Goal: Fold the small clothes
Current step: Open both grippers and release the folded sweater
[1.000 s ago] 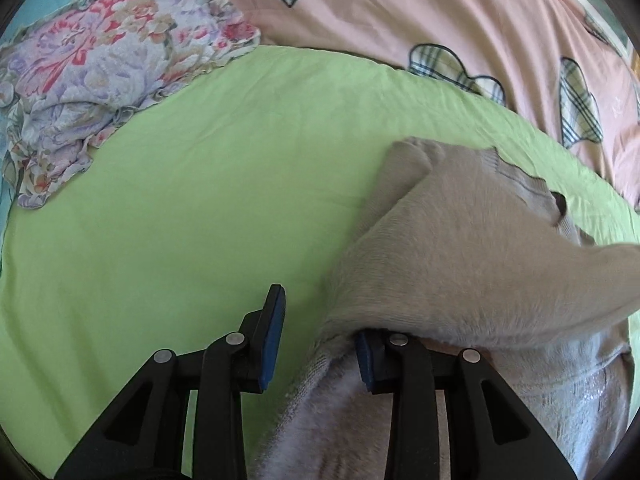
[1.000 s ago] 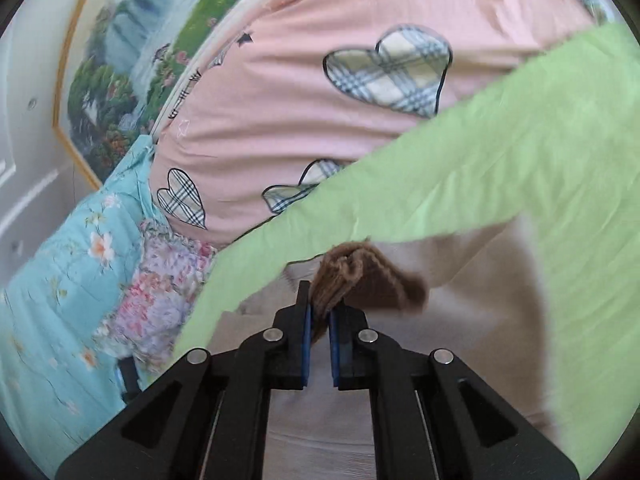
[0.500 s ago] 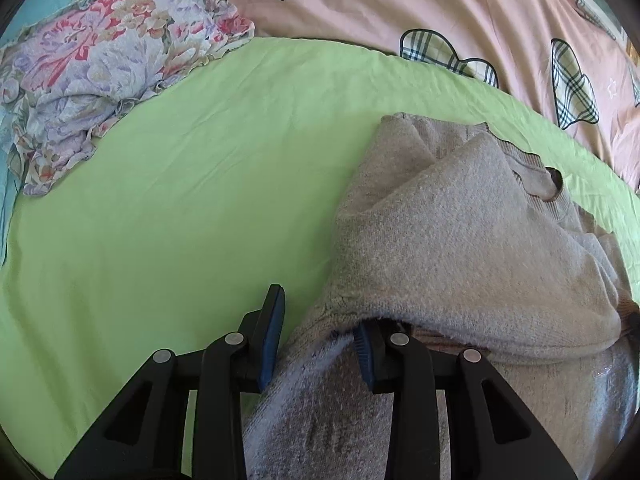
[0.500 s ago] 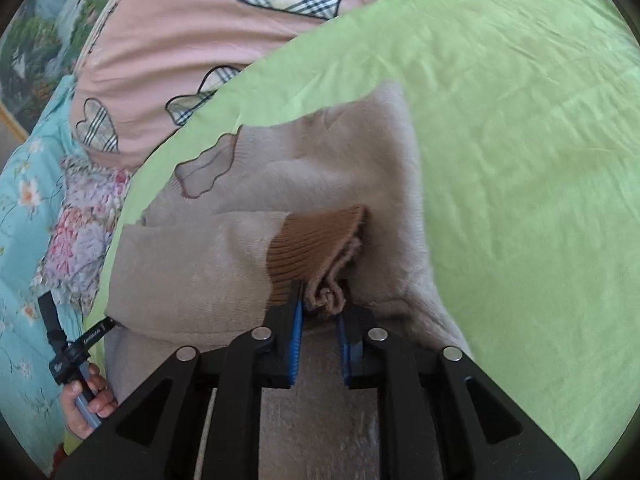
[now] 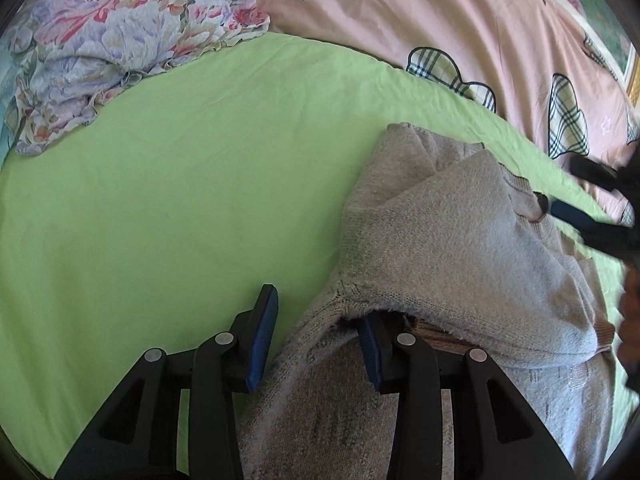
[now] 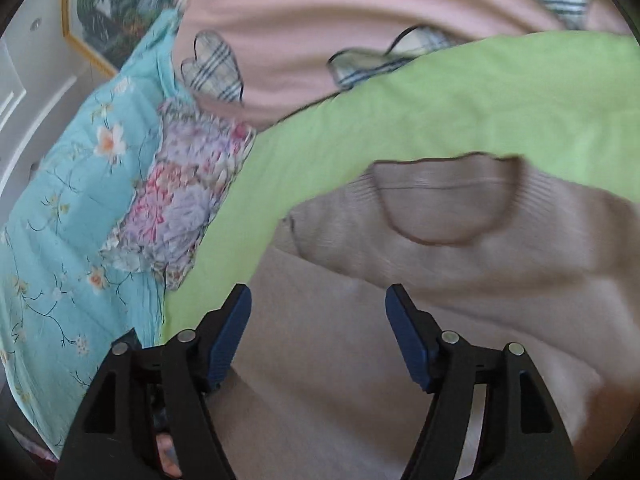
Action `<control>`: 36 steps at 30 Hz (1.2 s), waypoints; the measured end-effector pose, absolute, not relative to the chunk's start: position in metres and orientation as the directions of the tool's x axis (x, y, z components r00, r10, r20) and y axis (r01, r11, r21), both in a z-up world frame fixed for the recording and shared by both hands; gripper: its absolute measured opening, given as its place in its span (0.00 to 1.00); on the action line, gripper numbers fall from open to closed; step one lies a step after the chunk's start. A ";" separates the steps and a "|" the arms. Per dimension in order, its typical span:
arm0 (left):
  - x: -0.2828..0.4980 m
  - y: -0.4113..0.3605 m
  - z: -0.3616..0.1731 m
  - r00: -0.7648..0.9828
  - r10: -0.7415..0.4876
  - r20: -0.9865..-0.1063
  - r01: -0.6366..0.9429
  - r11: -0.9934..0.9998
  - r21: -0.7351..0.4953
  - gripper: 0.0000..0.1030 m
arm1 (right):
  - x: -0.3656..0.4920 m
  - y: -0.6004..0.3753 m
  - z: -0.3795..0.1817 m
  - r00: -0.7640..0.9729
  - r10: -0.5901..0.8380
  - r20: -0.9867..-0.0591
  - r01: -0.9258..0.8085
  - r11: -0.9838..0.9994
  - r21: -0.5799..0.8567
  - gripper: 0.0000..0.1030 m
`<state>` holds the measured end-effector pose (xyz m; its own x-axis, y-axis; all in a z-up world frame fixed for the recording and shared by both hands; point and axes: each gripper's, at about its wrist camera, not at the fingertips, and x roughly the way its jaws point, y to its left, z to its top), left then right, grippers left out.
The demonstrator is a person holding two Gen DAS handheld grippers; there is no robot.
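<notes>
Having released the brown cuff, right tongs (image 6: 318, 330) gape above sweater (image 6: 400, 280).

Home bedroom — green sheet (image 5: 192, 184), heart-print quilt (image 5: 400, 12), floral bedding (image 6: 60, 208).

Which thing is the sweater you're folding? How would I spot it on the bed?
Find the big lime-green sheet spread over the bed. The sweater lies on its right side, by the pink quilt with plaid hearts, one sleeve folded across its body. It's fuzzy, plain beige-grey knit with a round neck, unlike the crumpled flowery cloth at the far left.
</notes>
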<state>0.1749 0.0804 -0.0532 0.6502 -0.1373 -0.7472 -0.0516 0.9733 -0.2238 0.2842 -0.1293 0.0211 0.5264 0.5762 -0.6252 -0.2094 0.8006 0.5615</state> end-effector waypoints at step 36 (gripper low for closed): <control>0.193 0.106 -0.033 0.613 -0.374 -0.696 0.106 0.912 -0.397 0.61 | 0.277 -0.159 0.019 0.595 0.607 -0.527 -0.197 0.746 0.636 0.74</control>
<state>0.1931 0.1064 -0.0330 0.6126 -0.3744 -0.6961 0.1055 0.9115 -0.3974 0.2771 -0.1585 0.0186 0.5949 0.6071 -0.5267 -0.1975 0.7457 0.6364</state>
